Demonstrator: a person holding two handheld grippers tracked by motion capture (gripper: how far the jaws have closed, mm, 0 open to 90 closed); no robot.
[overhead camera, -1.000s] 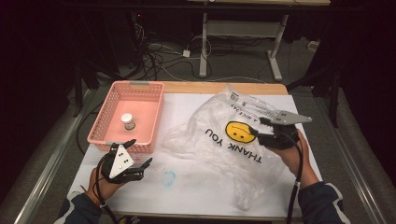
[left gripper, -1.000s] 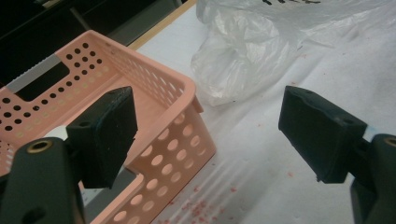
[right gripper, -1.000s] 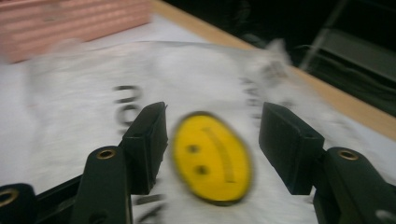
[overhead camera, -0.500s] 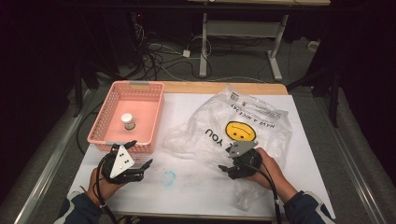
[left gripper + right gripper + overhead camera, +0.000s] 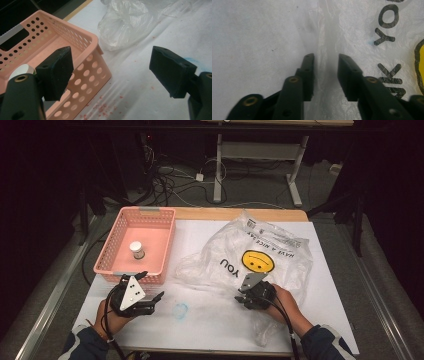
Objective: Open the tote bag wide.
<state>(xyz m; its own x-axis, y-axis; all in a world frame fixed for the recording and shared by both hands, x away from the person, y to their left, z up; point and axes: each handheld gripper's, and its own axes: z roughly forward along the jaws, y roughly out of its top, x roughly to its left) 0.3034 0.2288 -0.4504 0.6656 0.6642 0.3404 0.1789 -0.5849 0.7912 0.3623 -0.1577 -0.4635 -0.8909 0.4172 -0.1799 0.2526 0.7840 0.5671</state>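
A clear plastic bag (image 5: 250, 255) printed with a yellow smiley and "THANK YOU" lies crumpled on the white table (image 5: 210, 330). My right gripper (image 5: 240, 300) is low over the bag's near edge, pointing left. In the right gripper view its jaws have just been closing. They straddle a fold of the bag (image 5: 367, 32) with a gap still showing, so my right gripper (image 5: 325, 58) is open. My left gripper (image 5: 150, 286) rests open beside the near corner of the pink basket (image 5: 142, 211). Nothing lies between the pads of my left gripper (image 5: 113, 70).
A small white-capped bottle (image 5: 136, 250) stands in the basket, and its cap (image 5: 21, 70) peeks out behind the left jaw. The basket wall (image 5: 82, 45) is close to that jaw. A faint blue mark (image 5: 180, 310) sits on the table between the hands.
The right hand has moved from the bag's right side down and left to its near edge, sinking toward the table. The left hand has stayed put.
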